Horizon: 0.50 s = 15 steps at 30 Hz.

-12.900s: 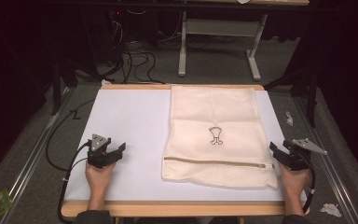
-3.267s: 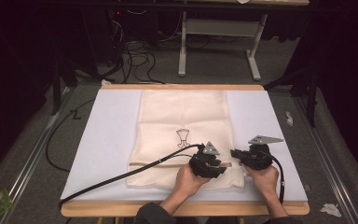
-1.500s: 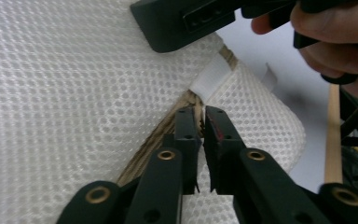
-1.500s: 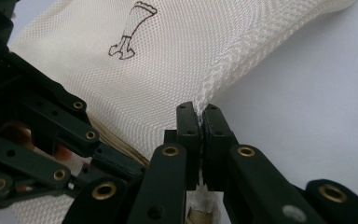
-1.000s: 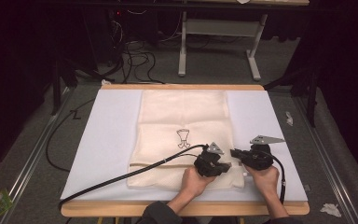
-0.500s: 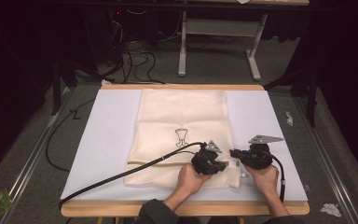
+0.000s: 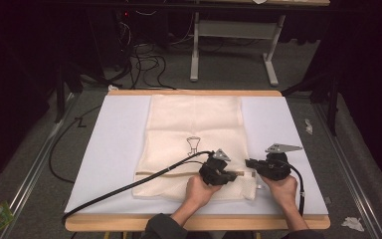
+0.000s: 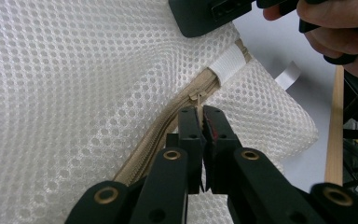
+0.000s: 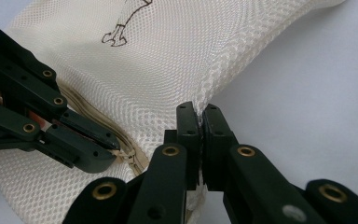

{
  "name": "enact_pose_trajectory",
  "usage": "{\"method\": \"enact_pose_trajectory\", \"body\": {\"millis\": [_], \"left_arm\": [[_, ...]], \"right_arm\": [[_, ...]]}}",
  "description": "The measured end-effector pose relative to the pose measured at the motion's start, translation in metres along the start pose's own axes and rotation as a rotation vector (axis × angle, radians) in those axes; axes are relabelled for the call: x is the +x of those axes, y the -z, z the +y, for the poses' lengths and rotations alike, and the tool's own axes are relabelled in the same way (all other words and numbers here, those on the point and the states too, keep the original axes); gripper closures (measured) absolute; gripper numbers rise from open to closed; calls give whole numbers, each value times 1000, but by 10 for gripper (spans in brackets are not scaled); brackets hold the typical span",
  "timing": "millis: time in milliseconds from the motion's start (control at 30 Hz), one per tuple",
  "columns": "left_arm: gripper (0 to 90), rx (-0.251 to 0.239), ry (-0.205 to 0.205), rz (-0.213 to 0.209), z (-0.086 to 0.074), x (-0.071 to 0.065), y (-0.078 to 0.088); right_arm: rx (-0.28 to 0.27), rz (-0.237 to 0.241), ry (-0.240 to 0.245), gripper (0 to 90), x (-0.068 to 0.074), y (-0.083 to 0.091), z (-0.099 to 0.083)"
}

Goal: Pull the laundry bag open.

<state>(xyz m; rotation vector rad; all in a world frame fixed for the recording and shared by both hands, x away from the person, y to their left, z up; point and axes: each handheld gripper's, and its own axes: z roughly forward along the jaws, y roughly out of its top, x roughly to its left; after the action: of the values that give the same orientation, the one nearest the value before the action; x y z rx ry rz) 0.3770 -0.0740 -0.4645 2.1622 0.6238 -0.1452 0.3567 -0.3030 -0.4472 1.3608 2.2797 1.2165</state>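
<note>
Lying flat, the cream mesh laundry bag [image 7: 194, 130] has its zipper pull [image 8: 196, 99] pinched by the left gripper [image 8: 199, 117], while the right gripper [image 9: 199, 122] clamps the bag's edge.

The mesh bag [image 8: 74, 84] is cream cloth, an open honeycomb net, matt and rough to the eye, with a tan woven zipper [image 8: 168, 126] and a smooth white fabric tab [image 8: 227, 66] at the zipper's end. The left gripper [image 8: 200, 114] and right gripper [image 9: 199, 119] are matt black plastic with brass-coloured rivets, each topped by a dull grey metal plate [image 7: 282, 148]. The table [image 7: 194, 92] has a pale wooden edge under a smooth, matt white sheet [image 7: 114, 139].
</note>
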Motion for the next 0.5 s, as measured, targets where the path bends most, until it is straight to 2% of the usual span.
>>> {"method": "enact_pose_trajectory", "body": {"millis": [100,233,367,500], "left_arm": [[869,-6,-8,13,-1,1,5],[869,-7,13,9,-2,6,7],[869,-8,5,17,-5,5,7],[869,-24,20,20,-10,8,13]], "right_arm": [[-2,-2,7,888,0,0,0],[-5,-3,0,887,-3,-1,0],[6,-4,1,887,-3,-3,-1],[-3,-6,-5,887,-3,-3,-2]]}}
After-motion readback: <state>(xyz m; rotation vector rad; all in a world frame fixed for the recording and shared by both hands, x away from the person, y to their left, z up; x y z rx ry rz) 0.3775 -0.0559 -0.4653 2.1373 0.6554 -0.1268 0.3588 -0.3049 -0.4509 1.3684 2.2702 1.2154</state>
